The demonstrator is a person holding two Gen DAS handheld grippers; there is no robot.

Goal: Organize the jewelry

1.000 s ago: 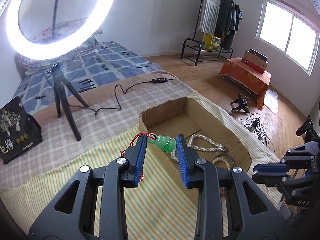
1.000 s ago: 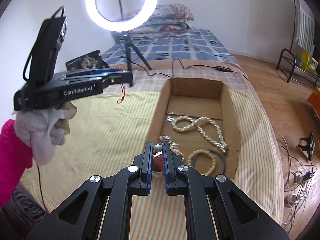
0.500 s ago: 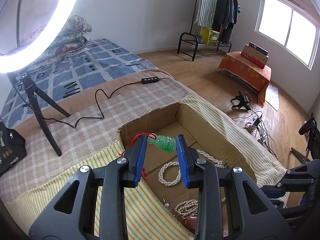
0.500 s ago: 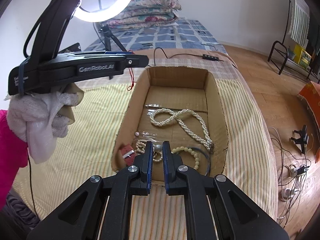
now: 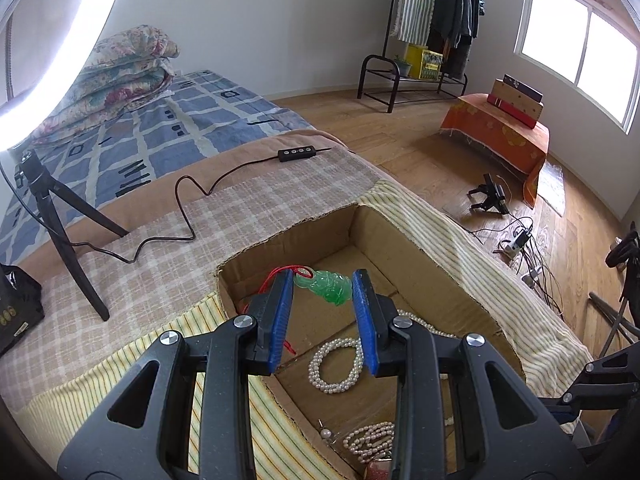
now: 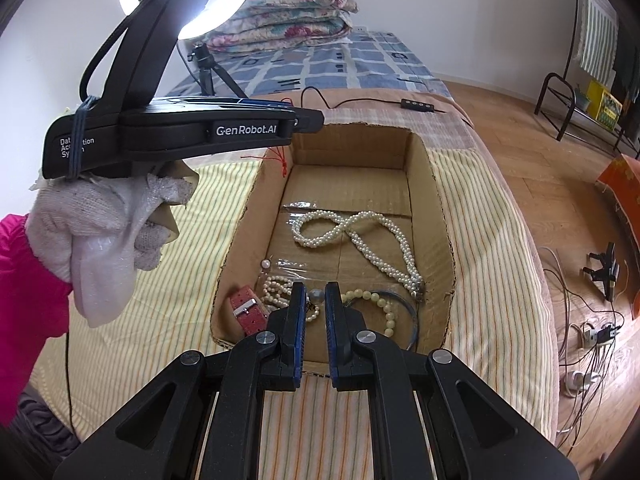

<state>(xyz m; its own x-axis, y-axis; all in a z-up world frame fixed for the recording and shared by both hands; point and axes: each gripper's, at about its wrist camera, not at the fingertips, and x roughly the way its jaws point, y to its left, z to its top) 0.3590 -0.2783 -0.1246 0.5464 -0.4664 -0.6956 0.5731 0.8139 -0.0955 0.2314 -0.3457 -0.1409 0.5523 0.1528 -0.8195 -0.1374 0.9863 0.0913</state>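
My left gripper (image 5: pixel 322 285) is shut on a green jade pendant (image 5: pixel 329 287) with a red cord (image 5: pixel 285 271), held above the far left corner of an open cardboard box (image 5: pixel 436 256). In the right wrist view the left gripper (image 6: pixel 304 120) hangs over the box's (image 6: pixel 438 216) far left corner, red cord (image 6: pixel 280 160) dangling. My right gripper (image 6: pixel 316 300) is nearly shut and holds nothing, above the box's near end. Inside lie a long pearl necklace (image 6: pixel 360 236), a pearl bracelet (image 6: pixel 280 288), a pale bead bracelet (image 6: pixel 380 304) and a red watch strap (image 6: pixel 248 308).
The box sits on a striped cloth (image 6: pixel 160 264) on a bed. A ring light on a tripod (image 5: pixel 60 216) and its cable with a remote (image 5: pixel 298 154) lie behind the box. A black pouch (image 5: pixel 16 312) sits at the left. Cables lie on the wooden floor (image 6: pixel 592 320).
My left gripper carried the jade pendant from over the striped cloth to above the box's far corner. My right gripper shifted back a little, toward the box's near end.
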